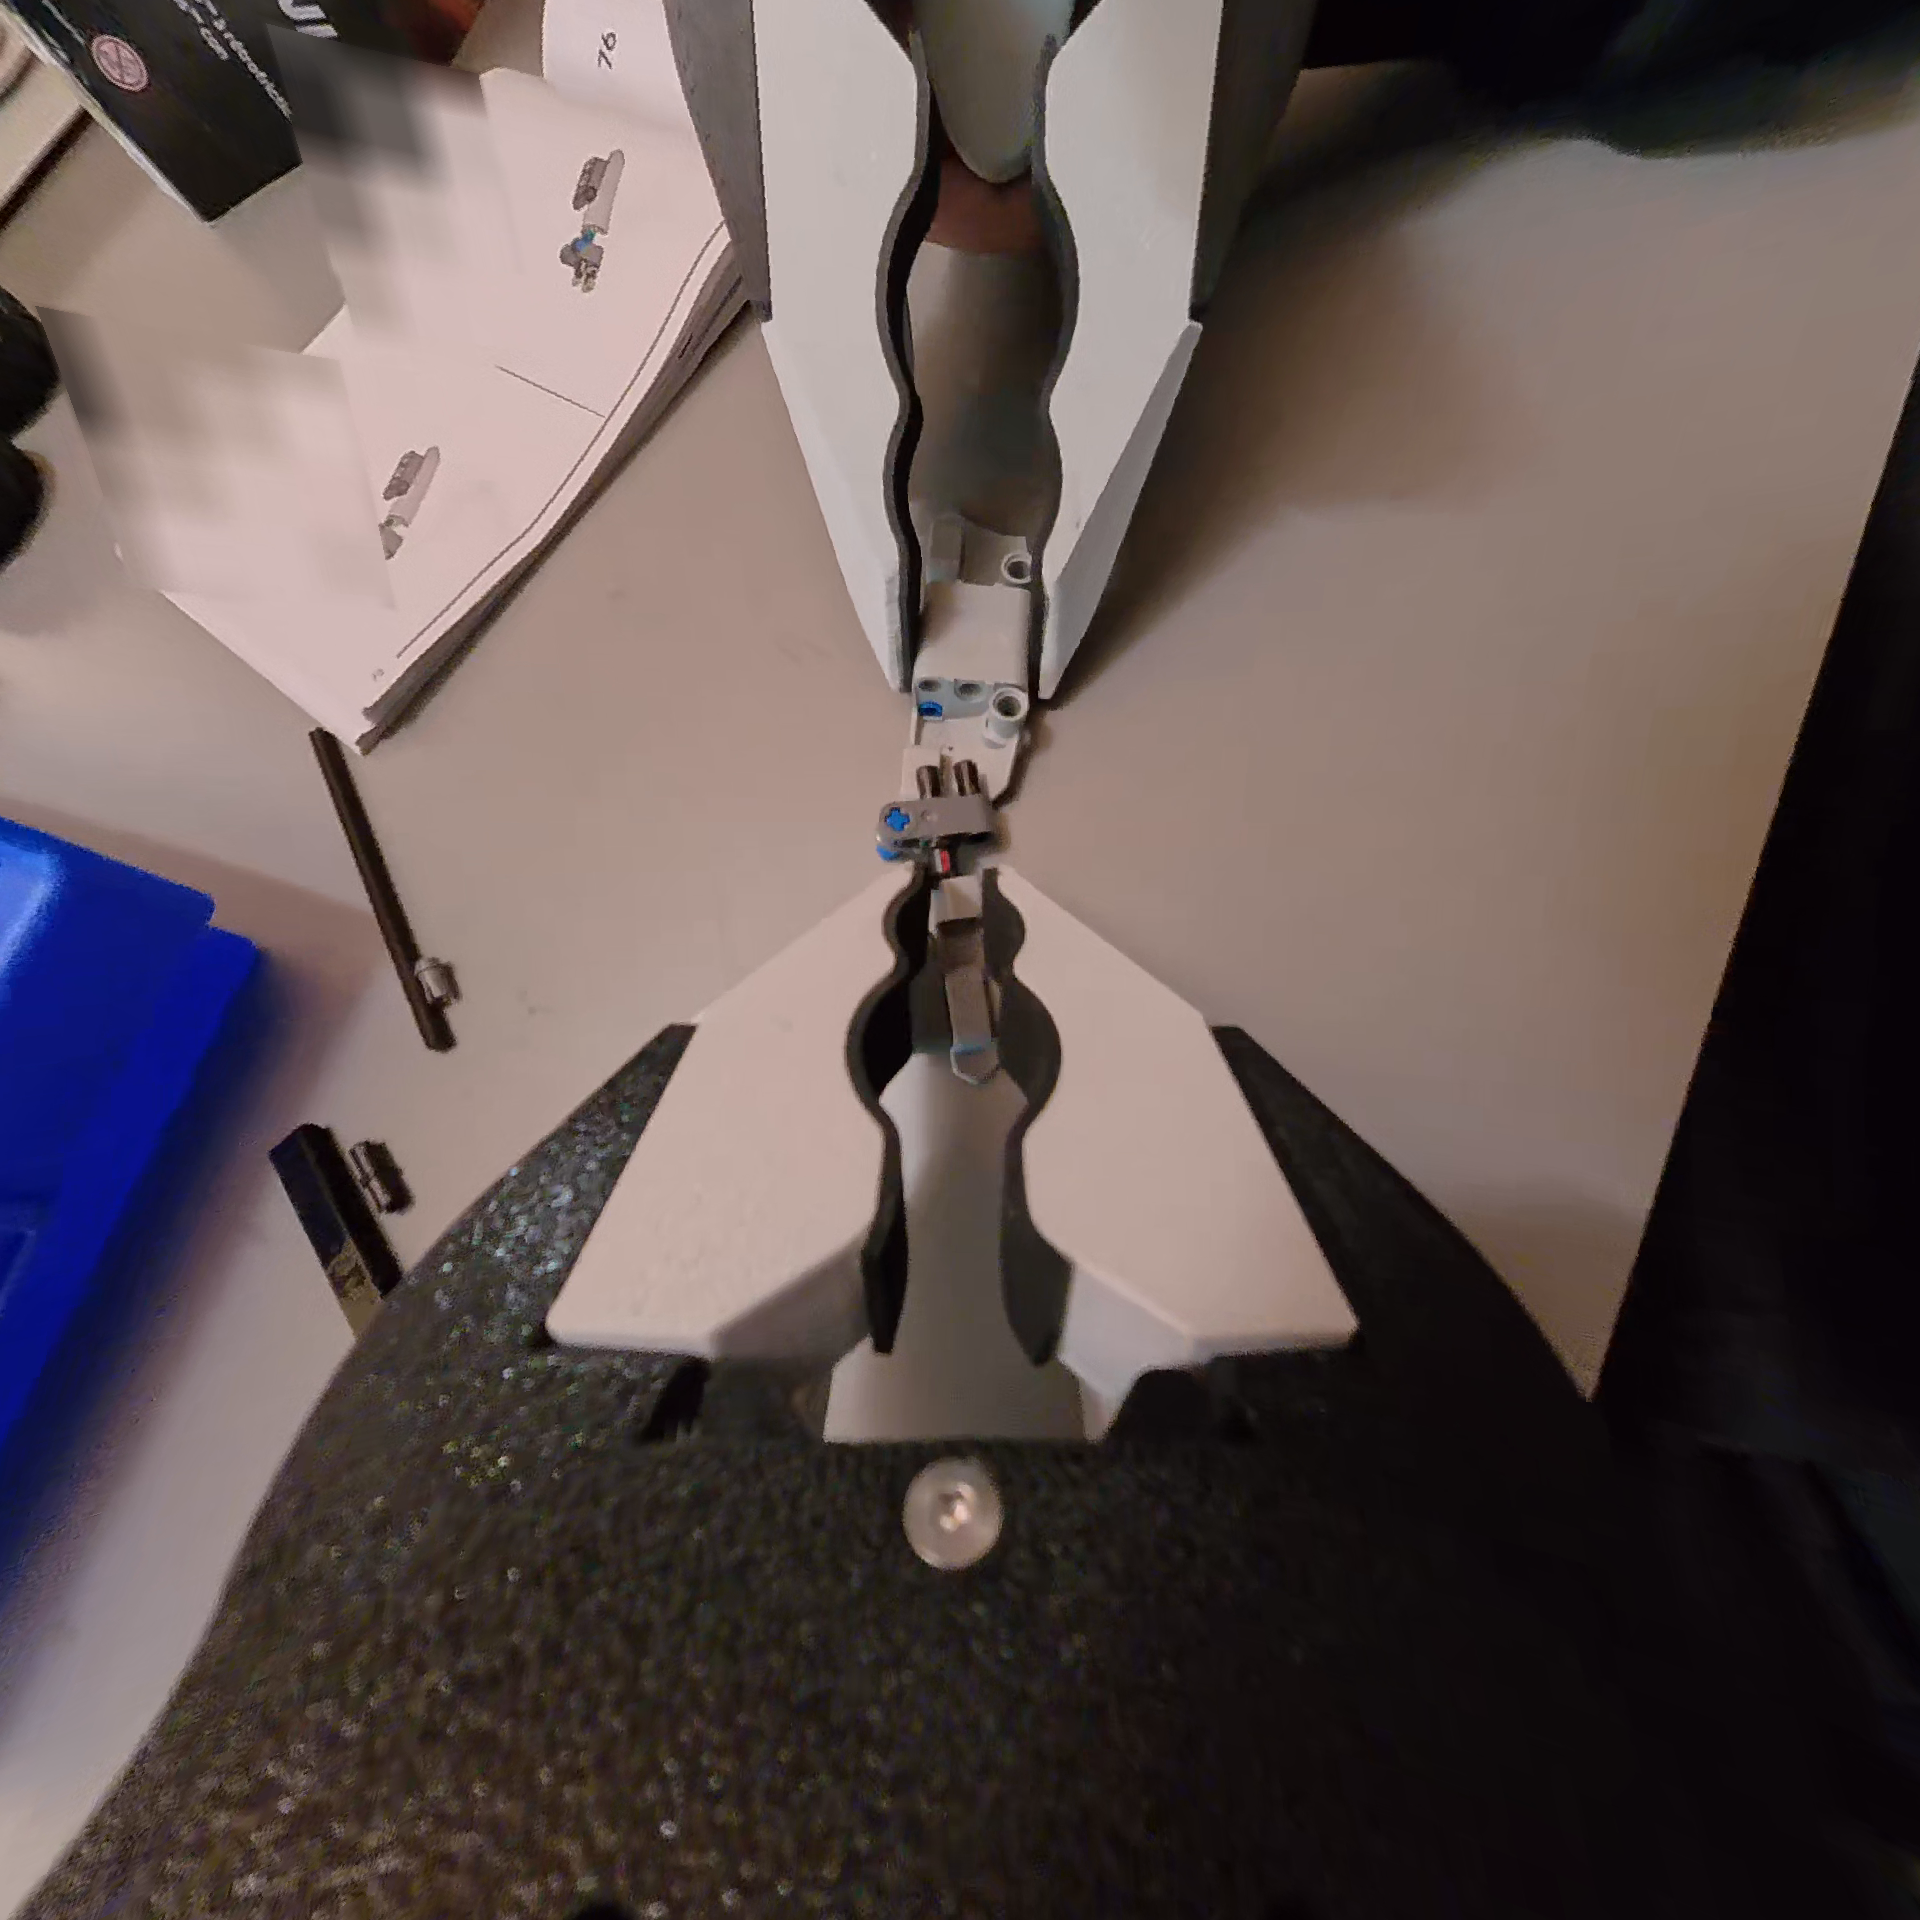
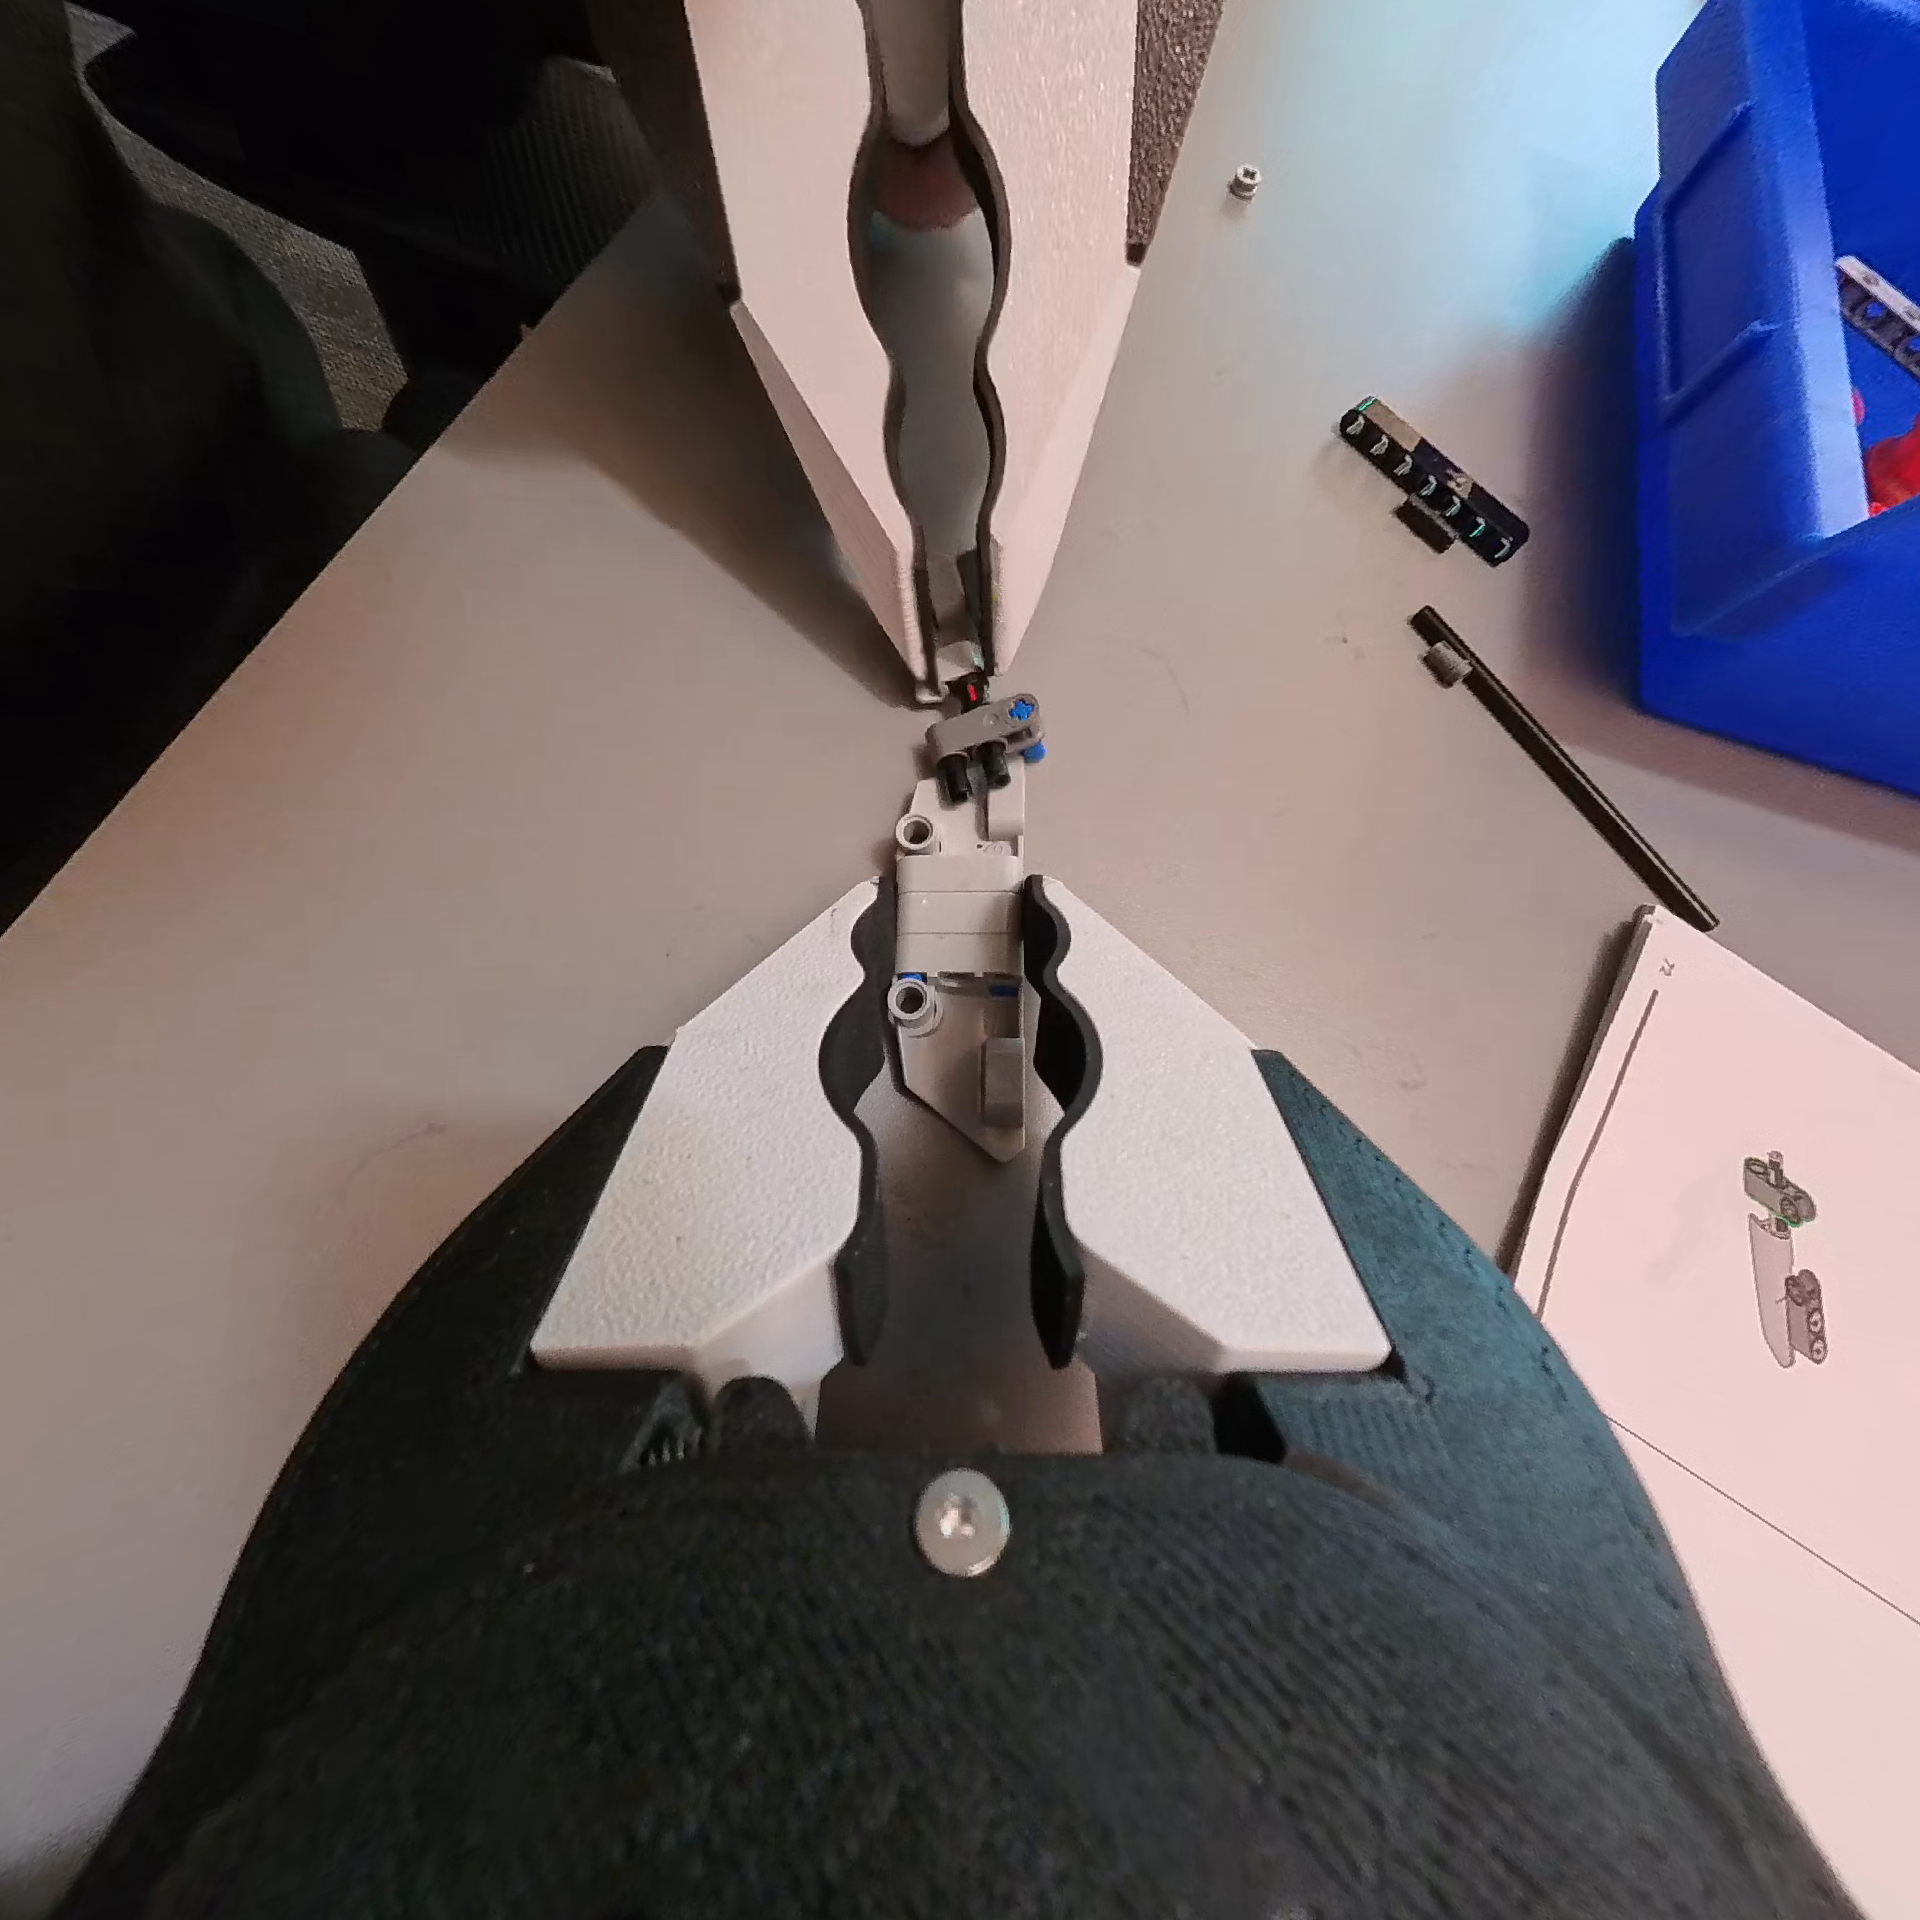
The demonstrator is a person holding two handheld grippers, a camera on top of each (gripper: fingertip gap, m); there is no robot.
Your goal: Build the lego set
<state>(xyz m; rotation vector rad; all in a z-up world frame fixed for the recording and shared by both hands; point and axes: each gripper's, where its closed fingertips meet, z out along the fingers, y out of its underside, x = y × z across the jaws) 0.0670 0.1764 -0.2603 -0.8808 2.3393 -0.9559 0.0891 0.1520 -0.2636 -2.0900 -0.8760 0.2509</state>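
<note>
My left gripper (image 1: 951, 883) is shut on a small dark grey lego sub-assembly (image 1: 930, 821) with a blue pin and two black pins. My right gripper (image 2: 951, 894) is shut on a light grey lego assembly (image 2: 951, 925) with round holes. The two grippers face each other tip to tip above the table. The black pins sit right at the end of the light grey assembly (image 1: 971, 634); I cannot tell if they are seated. The left gripper (image 2: 956, 675) and its sub-assembly (image 2: 987, 727) show at the top of the right wrist view. The right gripper (image 1: 971, 681) shows at the top of the left wrist view.
An open instruction booklet (image 1: 416, 416) (image 2: 1714, 1247) lies on the table. A blue parts bin (image 1: 94, 1039) (image 2: 1787, 364) stands beside it. A long black axle with a grey bush (image 1: 379, 883) (image 2: 1558, 764), a black beam (image 1: 332, 1226) (image 2: 1434, 483) and a small black pin (image 1: 376, 1174) lie loose. The table edge (image 2: 312, 644) is close. About 4 cm separates my left fingertips from my right.
</note>
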